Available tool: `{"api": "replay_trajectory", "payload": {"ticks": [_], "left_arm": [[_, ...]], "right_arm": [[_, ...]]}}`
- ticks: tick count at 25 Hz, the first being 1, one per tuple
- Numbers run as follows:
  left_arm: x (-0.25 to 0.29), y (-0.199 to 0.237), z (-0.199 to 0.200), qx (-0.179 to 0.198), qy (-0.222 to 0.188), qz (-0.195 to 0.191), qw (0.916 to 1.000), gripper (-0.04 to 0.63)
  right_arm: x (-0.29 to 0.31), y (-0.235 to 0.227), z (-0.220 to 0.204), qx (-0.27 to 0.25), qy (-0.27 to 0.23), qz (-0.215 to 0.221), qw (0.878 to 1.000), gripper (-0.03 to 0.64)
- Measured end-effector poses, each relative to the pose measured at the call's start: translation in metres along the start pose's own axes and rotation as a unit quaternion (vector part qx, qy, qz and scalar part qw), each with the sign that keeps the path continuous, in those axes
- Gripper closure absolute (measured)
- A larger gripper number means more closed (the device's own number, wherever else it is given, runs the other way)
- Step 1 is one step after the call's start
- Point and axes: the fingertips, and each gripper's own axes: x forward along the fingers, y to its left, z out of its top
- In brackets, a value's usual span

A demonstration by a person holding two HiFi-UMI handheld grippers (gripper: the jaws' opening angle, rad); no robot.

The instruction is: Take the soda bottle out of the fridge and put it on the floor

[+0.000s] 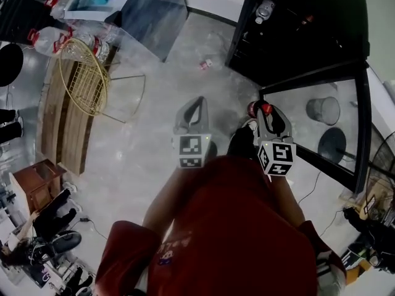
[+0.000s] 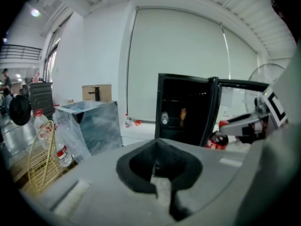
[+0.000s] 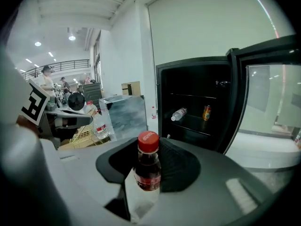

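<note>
The soda bottle [image 3: 148, 167], dark cola with a red cap, stands upright between the jaws of my right gripper [image 3: 148, 175], which is shut on its body. In the head view that gripper [image 1: 263, 108] holds the bottle [image 1: 253, 109] above the pale floor, just in front of the open black fridge [image 1: 296, 36]. The left gripper view shows the bottle [image 2: 217, 140] at the right. My left gripper [image 1: 198, 102] hangs beside it to the left, shut with nothing in it [image 2: 157, 167].
The fridge's glass door [image 1: 321, 125] stands open to the right. On a shelf [image 3: 195, 124] inside lie a clear bottle [image 3: 179, 114] and a can [image 3: 206, 112]. To the left are a wire basket [image 1: 83, 76], water bottles [image 1: 49, 39] and a grey box [image 1: 148, 11].
</note>
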Motion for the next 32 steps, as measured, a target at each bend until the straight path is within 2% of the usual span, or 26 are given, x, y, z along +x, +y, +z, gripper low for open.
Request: {"api": "replay_trajectory", "payload": {"ticks": [7,11,16,20,32], "left_arm": [[-0.039,0.051,-0.016,-0.016,0.002,0.01,0.9998,0.595],[-0.046,0.067,-0.017,-0.015,-0.002,0.022,0.9996,0.595],[-0.046,0.064,-0.013,-0.006,-0.004,0.033,0.9994,0.595],[-0.042,0.056,-0.007,-0.021,-0.004,0.039,0.999,0.595],[-0.025,0.046,-0.015,-0.024,0.008,0.061,0.9978,0.595]], "right_arm": [[0.007,0.052,0.005,-0.005,-0.003,-0.006,1.0,0.483],[0.014,0.068,0.01,-0.015,-0.002,0.008,1.0,0.483],[0.018,0.069,0.01,-0.027,0.001,0.031,0.999,0.483],[0.021,0.065,0.011,-0.034,0.006,0.045,0.998,0.483],[0.043,0.052,0.005,-0.037,0.017,0.074,0.996,0.483]]}}
